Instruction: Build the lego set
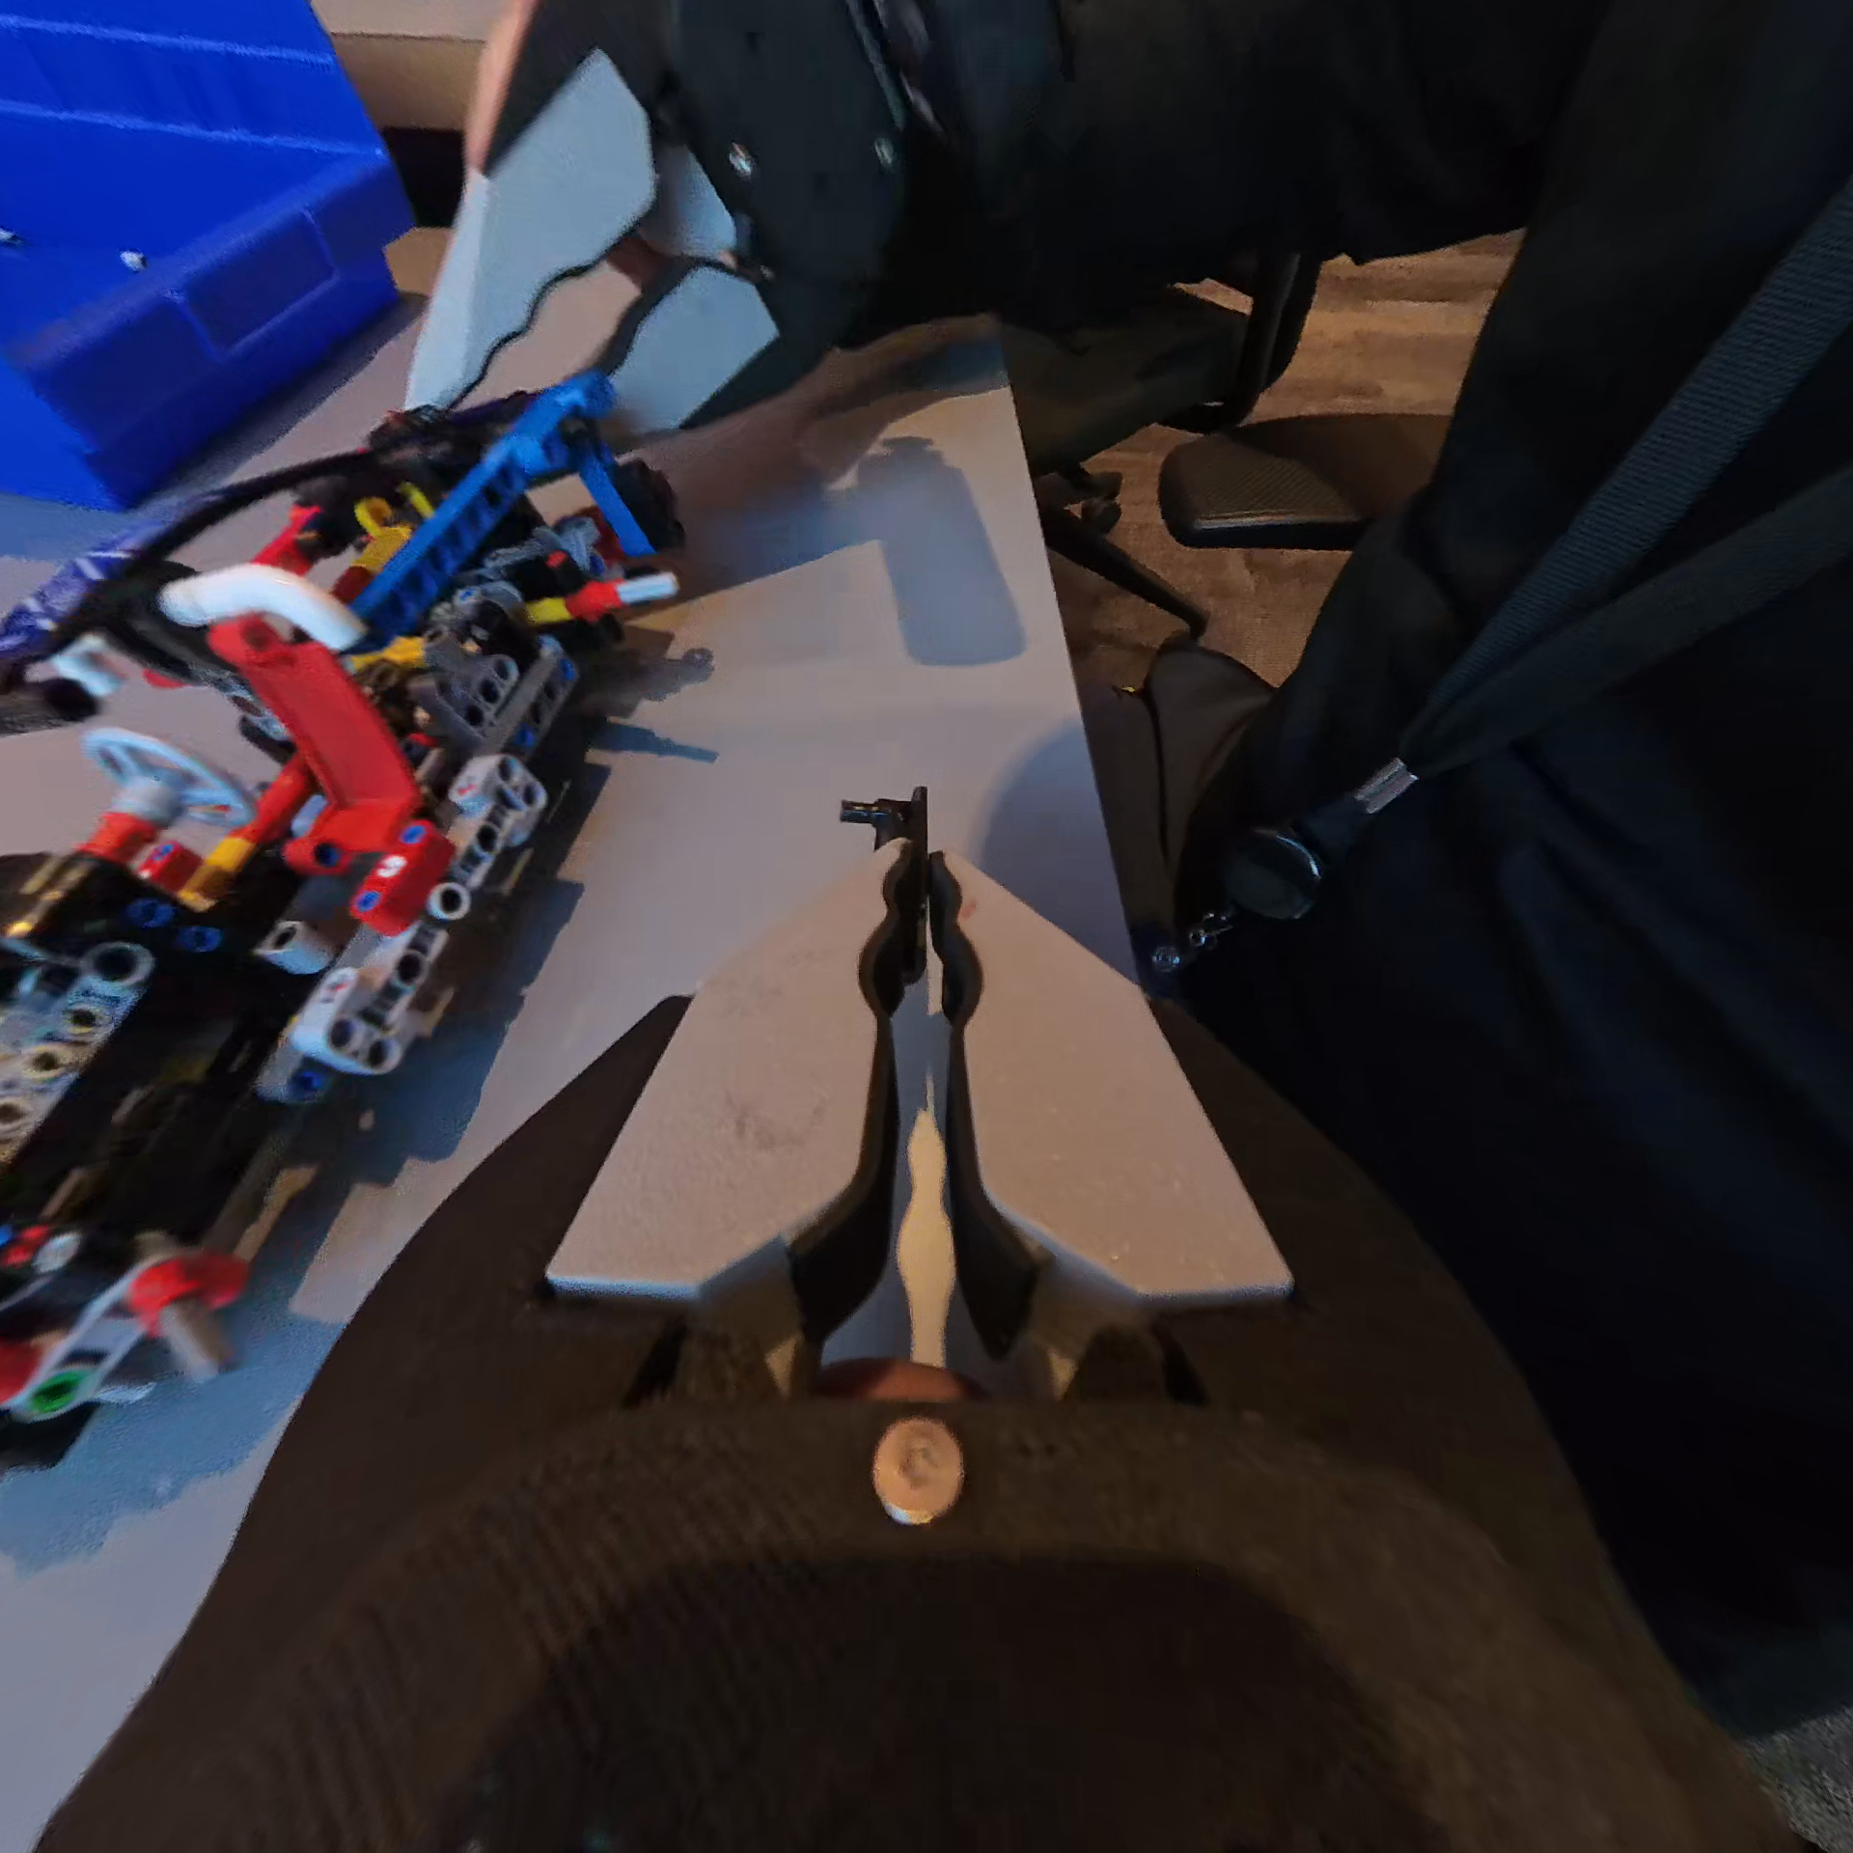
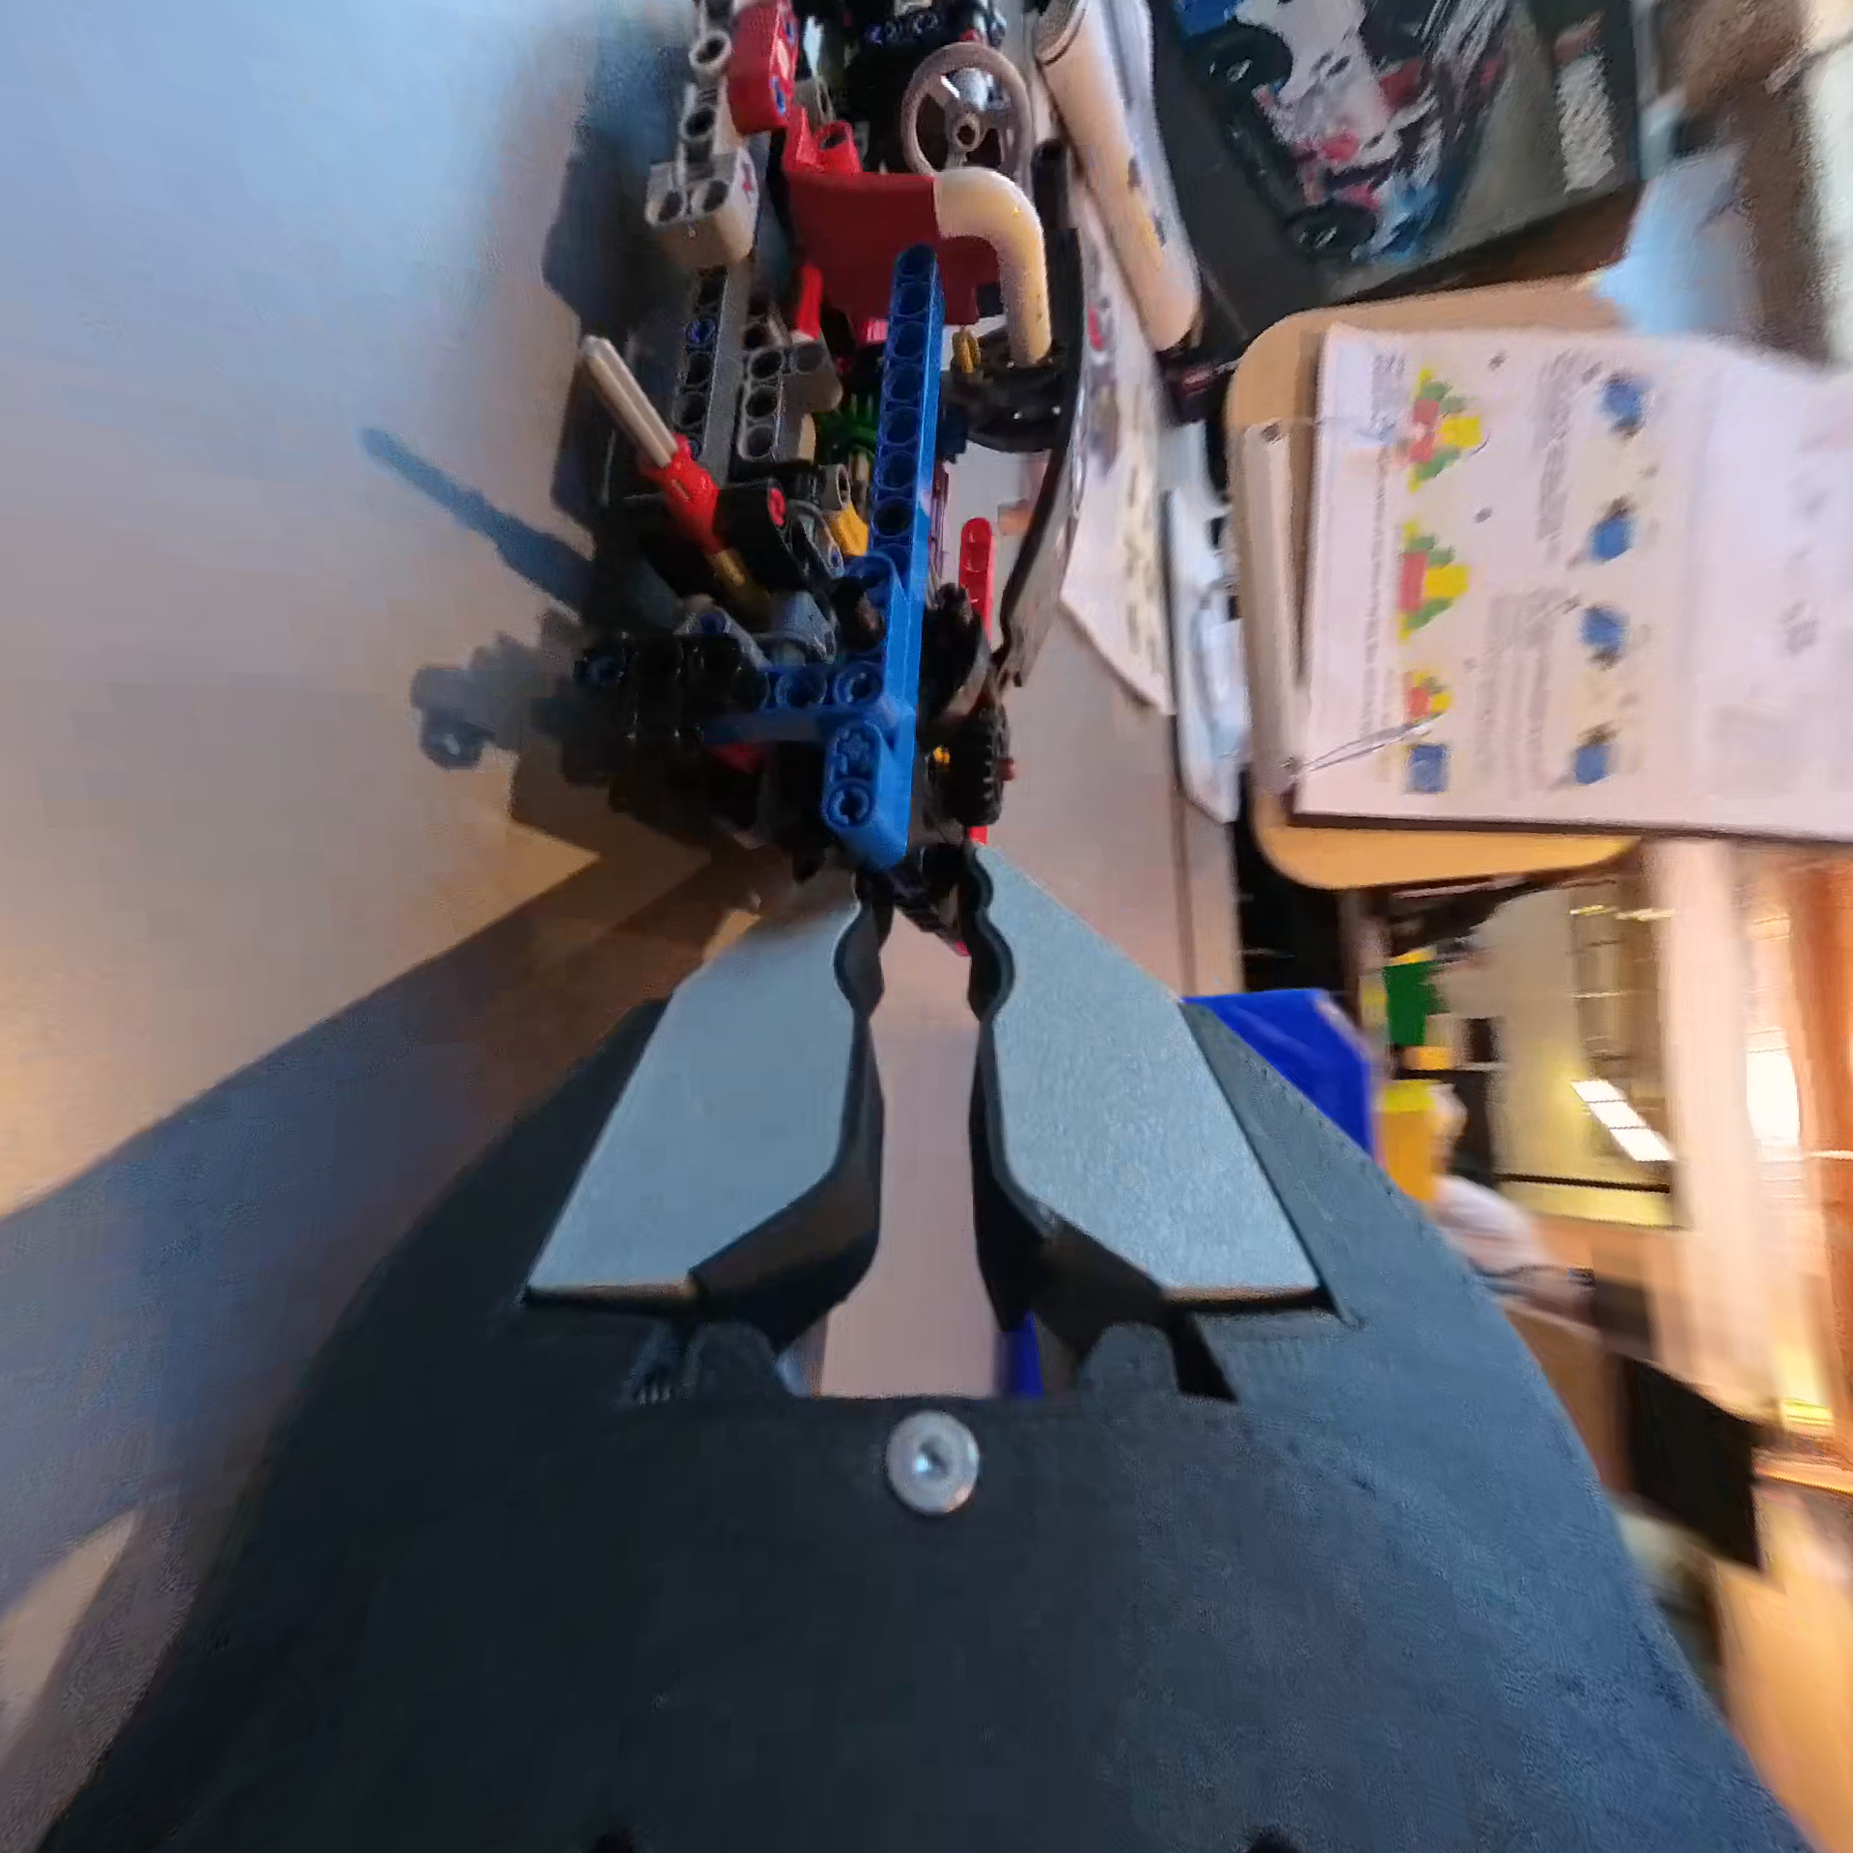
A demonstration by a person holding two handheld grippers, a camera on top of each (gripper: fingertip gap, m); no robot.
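1. The grey worktop (image 1: 782, 702) carries a blue bin (image 1: 191, 231) at its far corner.
2. The half-built lego model (image 1: 331, 762) lies along the worktop's left part, its blue beam (image 2: 907, 521) uppermost.
3. The right tongs (image 2: 920, 902), narrowly parted, grip the model's near end.
4. The left tongs (image 1: 920, 882) pinch a small black piece (image 1: 892, 817) above the worktop's edge.
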